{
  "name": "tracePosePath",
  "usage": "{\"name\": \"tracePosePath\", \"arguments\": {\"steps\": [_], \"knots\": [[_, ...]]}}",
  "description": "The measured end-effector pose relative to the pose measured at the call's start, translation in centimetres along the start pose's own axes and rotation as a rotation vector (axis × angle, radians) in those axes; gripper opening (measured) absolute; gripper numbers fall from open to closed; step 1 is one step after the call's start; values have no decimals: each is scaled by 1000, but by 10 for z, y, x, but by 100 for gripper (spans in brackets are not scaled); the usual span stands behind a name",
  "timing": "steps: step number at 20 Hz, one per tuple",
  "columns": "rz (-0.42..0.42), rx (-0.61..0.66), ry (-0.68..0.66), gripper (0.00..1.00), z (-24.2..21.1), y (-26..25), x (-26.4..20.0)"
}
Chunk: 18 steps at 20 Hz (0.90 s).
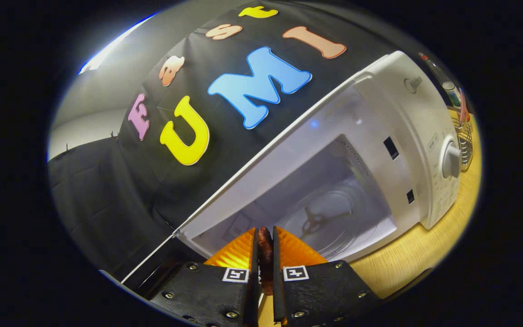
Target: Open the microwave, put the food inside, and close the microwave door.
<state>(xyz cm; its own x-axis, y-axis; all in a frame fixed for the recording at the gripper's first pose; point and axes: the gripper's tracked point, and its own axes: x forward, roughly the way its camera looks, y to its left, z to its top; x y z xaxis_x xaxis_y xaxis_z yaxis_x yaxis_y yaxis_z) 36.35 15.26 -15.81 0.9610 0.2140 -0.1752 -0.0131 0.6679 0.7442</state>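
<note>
A white microwave [407,136] sits tilted across the view on a light wooden table [425,254], its cavity open toward the gripper. A small logo sits on the top corner of its control panel, too small and curved to read; fine print beside the round white dial [451,160] is also illegible. Inside, the clear glass turntable [329,222] lies over a three-armed hub. Two dark latch slots mark the front frame beside the cavity. The open door [152,268] shows as a thin edge swung out beside the fingers.

The gripper [265,245] is just in front of the cavity mouth, its jaws narrow and pressed on the food [265,243], a dark reddish-brown sausage-like piece held upright between them. Each finger base carries a small black-and-white square marker.

Beyond the microwave, at the table's far edge, stand a wire rack [466,136] and a clear bottle [443,79]. Behind everything hangs black cloth, with a pale wall and a bright strip of light above.
</note>
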Motion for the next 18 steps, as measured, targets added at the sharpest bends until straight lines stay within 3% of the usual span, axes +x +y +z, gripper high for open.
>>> {"name": "tracePosePath", "arguments": {"steps": [18], "knots": [[-90,10,-190,13,5,-22,81]]}}
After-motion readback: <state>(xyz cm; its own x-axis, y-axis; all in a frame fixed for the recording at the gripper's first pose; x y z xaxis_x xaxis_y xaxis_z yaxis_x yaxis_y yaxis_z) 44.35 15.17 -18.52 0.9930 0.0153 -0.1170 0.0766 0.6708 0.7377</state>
